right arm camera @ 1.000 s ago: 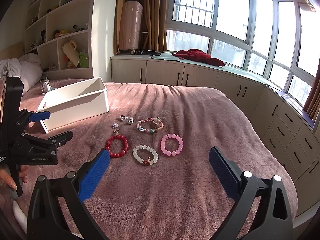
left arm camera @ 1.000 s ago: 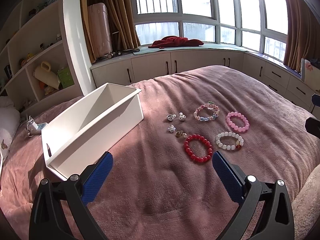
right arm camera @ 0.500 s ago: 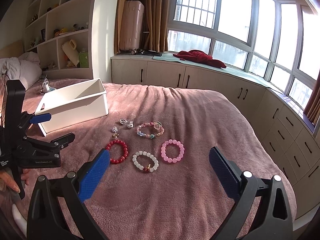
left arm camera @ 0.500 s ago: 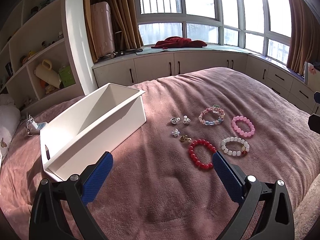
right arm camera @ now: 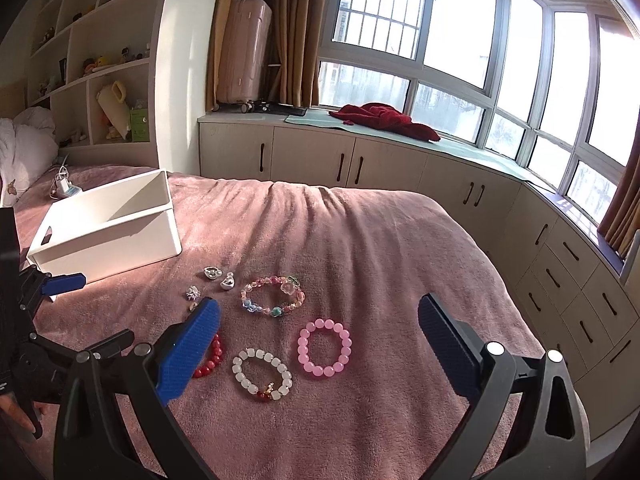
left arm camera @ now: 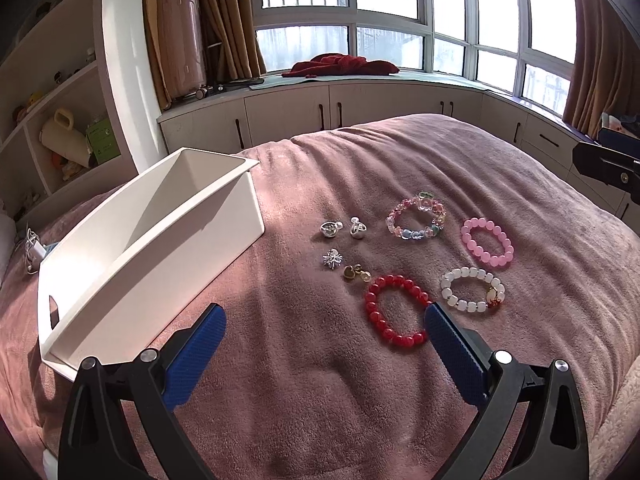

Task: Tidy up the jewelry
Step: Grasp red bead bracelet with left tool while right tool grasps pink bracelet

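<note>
Four bracelets are lying on the pink bedspread (left arm camera: 304,380) toward its right edge, and both of my grippers are drawing nearer to them than a second ago. My left gripper (left arm camera: 325,336) is hovering spread wide and empty, its right pad now just beside the red bracelet (left arm camera: 394,310). My right gripper (right arm camera: 318,334) is hanging just as wide, holding nothing, framing the pink bracelet (right arm camera: 325,347) and the white bracelet (right arm camera: 262,375). Beyond them the multicolored bracelet (left arm camera: 416,216) is resting beside four small charms (left arm camera: 346,246). On the left side of the bed, the white bin (left arm camera: 120,280) is sitting unmoved, nothing visible inside.
</note>
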A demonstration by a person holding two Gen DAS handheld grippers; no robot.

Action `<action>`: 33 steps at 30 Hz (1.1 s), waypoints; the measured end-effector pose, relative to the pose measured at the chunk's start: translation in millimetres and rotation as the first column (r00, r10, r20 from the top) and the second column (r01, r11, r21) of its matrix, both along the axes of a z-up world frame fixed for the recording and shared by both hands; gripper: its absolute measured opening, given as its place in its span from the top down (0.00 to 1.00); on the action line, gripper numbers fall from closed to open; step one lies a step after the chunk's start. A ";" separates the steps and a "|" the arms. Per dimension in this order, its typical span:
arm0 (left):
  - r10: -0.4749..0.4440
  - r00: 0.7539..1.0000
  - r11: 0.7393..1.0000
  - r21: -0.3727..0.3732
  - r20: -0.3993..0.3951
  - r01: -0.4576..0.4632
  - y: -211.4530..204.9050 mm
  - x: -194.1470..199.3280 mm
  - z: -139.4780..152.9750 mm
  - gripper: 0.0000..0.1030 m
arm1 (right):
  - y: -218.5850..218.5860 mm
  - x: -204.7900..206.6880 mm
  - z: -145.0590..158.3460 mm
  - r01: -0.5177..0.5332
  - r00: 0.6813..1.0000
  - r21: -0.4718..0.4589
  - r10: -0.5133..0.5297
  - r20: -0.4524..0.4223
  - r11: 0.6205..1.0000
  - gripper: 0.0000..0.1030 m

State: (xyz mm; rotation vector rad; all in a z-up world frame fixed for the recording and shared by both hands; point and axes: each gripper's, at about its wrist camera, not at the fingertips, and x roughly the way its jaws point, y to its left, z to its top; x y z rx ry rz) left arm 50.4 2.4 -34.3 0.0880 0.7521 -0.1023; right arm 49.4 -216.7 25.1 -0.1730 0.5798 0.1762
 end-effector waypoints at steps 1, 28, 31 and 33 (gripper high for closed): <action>-0.002 1.000 1.000 -0.003 -0.004 0.002 -0.5 3.3 -1.9 0.02 | -1.6 7.0 -3.1 0.009 1.000 0.003 -0.009 -0.010 1.000 0.05; -0.084 0.963 0.996 -0.042 -0.258 0.076 -21.4 74.2 -77.7 0.35 | -26.7 128.6 -125.9 0.149 0.902 -0.064 -0.162 -0.401 0.987 0.41; -0.092 0.962 0.996 -0.034 -0.256 0.086 -22.3 72.6 -78.2 0.39 | -26.2 132.7 -137.4 0.143 0.883 -0.077 -0.162 -0.440 0.987 0.54; -0.100 0.961 0.995 -0.039 -0.260 0.093 -22.5 71.8 -77.6 0.42 | -26.3 134.0 -140.5 0.141 0.878 -0.079 -0.162 -0.450 0.987 0.58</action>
